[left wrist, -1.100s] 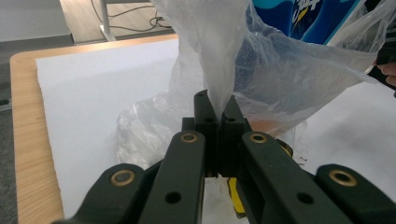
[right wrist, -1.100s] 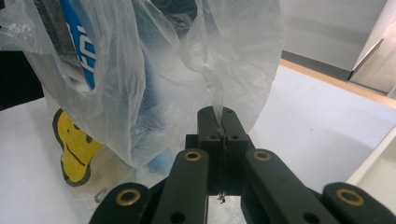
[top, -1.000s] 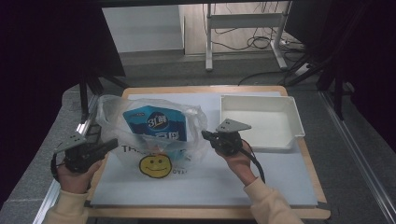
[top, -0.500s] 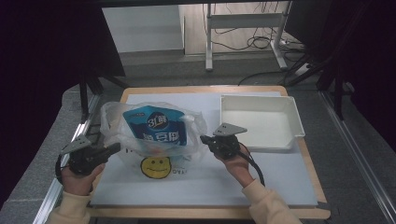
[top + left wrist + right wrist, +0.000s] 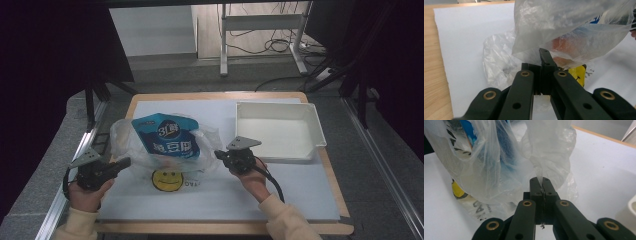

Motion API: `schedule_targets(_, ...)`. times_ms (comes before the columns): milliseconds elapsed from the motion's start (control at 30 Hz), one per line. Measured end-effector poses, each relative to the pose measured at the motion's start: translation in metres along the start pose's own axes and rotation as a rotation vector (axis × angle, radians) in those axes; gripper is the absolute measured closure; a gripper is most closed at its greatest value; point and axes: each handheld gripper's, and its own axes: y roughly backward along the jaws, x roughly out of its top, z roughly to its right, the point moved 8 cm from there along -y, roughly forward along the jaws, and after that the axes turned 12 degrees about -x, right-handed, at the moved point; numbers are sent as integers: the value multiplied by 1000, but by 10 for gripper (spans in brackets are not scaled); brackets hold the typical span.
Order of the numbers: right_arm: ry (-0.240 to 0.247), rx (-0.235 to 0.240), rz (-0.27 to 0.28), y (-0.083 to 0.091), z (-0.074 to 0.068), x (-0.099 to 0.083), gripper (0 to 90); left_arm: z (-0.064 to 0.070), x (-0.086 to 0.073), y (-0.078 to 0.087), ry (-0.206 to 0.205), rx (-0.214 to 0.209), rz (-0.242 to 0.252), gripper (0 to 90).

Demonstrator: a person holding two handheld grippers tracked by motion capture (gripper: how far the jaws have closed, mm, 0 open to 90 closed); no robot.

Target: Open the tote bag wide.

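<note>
A clear plastic bag [image 5: 131, 137] with a yellow smiley face [image 5: 167, 180] lies on the white mat and holds a blue pouch [image 5: 170, 137]. My left gripper [image 5: 125, 162] is at the bag's left edge, shut on its film. In the left gripper view the closed jaws pinch the bag [image 5: 564, 22] at the left gripper [image 5: 541, 62]. My right gripper [image 5: 218, 153] is at the bag's right edge. The right gripper [image 5: 543, 183] is shut on a fold of the bag [image 5: 549, 150], with the blue pouch [image 5: 469, 130] behind the film.
A white tray [image 5: 320, 130] stands at the right of the bag, close to my right hand; its corner [image 5: 629, 212] shows beside that gripper. The white mat [image 5: 300, 190] covers the wooden table [image 5: 220, 227]. Dark stands flank the table.
The left gripper's tip has moved slightly right toward the bag. The right gripper and the bag have shifted a little toward the person.
</note>
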Motion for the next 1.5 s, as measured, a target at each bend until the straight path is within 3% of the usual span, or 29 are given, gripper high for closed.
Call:
schedule_targets(800,-3,14,-84,-14,-3,-26,888,-7,-22,-14,15,0,-53,900)
schedule_targets(1500,-10,34,-161,-16,-6,-50,888,-11,-44,-26,39,-6,-104,900)
